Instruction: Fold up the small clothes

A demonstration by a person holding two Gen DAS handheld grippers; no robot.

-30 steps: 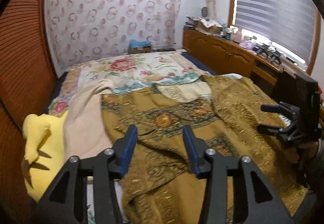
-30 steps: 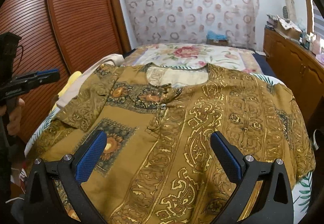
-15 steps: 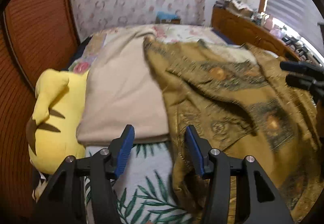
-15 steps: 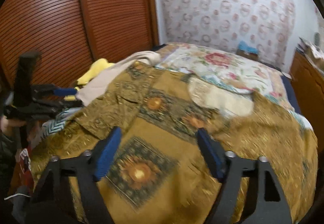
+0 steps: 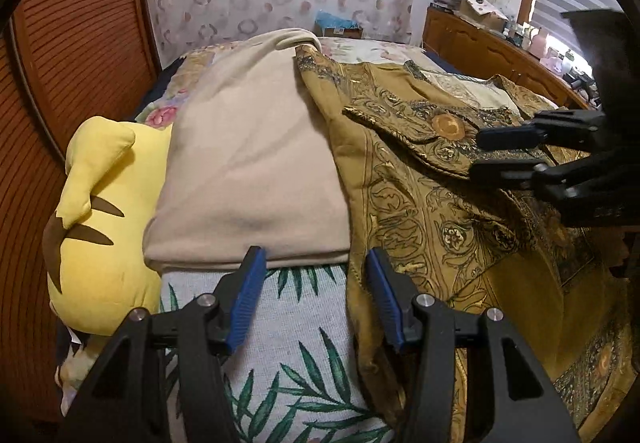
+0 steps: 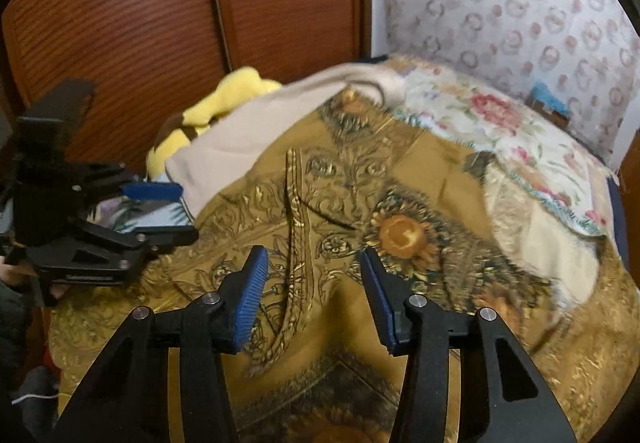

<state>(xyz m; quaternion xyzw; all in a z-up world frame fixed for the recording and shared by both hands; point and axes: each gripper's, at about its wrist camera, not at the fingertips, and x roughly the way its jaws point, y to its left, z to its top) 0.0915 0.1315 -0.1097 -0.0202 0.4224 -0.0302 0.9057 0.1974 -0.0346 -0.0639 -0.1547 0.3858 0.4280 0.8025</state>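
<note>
A mustard-gold patterned shirt (image 5: pixel 460 211) lies spread on the bed; it also fills the right wrist view (image 6: pixel 360 183). My left gripper (image 5: pixel 316 263) is open and empty, low over the leaf-print sheet at the shirt's left edge. Its right finger (image 5: pixel 380 291) is beside the shirt's hanging hem. My right gripper (image 6: pixel 310 261) is open and empty, just above the shirt's front placket. It shows from the side in the left wrist view (image 5: pixel 508 151). The left gripper shows in the right wrist view (image 6: pixel 160 211).
A folded beige garment (image 5: pixel 248 163) lies left of the shirt. A yellow plush toy (image 5: pixel 104 211) lies beside it by the wooden wardrobe doors (image 6: pixel 160 23). A floral bedspread (image 6: pixel 492 123) covers the far bed. A wooden cabinet (image 5: pixel 492 55) runs along the right wall.
My left gripper has swung left and down to the shirt's left edge. My right gripper has moved left and closer to the shirt, and its jaws have narrowed.
</note>
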